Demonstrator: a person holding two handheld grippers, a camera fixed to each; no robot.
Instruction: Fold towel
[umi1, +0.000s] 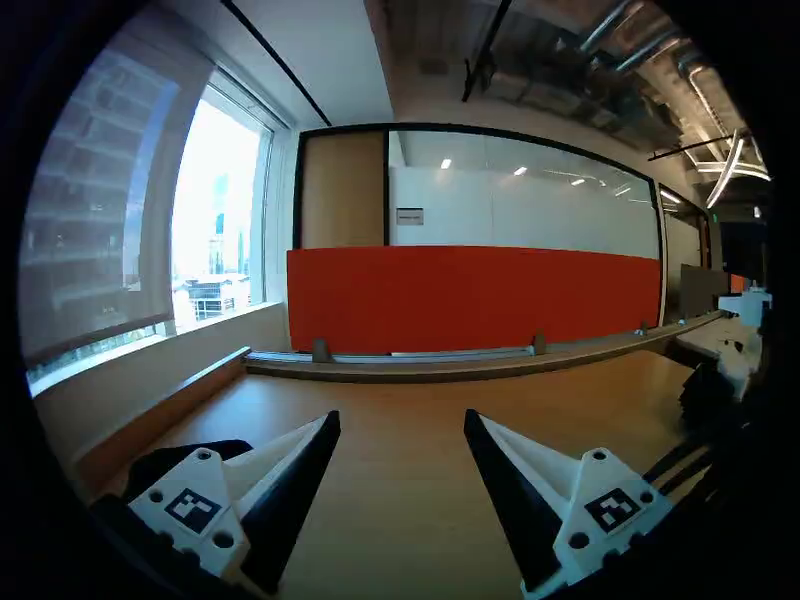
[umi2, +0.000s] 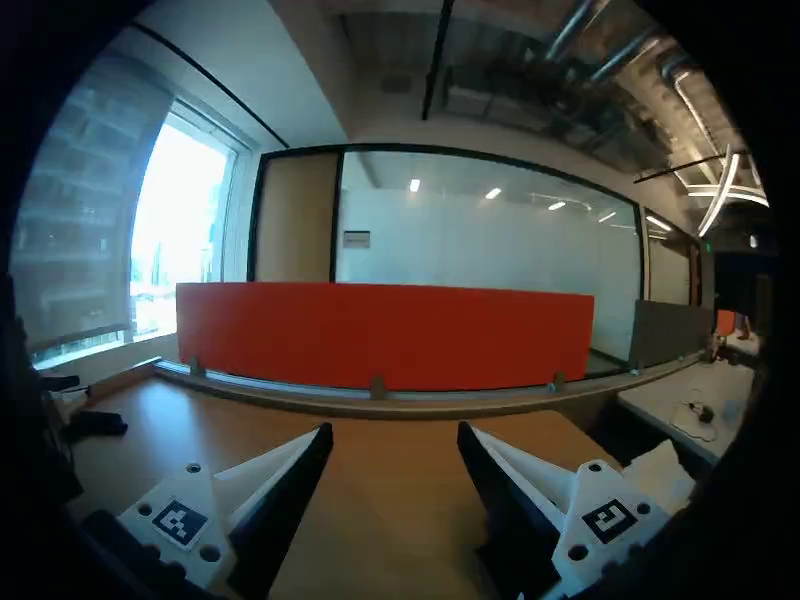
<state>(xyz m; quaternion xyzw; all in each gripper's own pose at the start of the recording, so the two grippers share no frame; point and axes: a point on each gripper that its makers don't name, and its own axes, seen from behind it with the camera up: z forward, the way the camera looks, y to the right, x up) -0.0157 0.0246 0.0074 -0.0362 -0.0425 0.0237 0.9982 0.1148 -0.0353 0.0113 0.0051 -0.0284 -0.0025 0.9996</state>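
Observation:
My left gripper is open and hovers low over a bare wooden table, with nothing between its white and black fingers. The other gripper appears at the far right edge of the left gripper view, white and black, its state unclear from there. My right gripper is open too, above the same wooden table, and holds nothing. A white crumpled shape peeks out behind its right finger; I cannot tell what it is.
An orange divider panel stands along the table's far edge, with a glass wall behind it. Large windows run along the left. A white desk with small items lies to the right. A dark object rests at the left.

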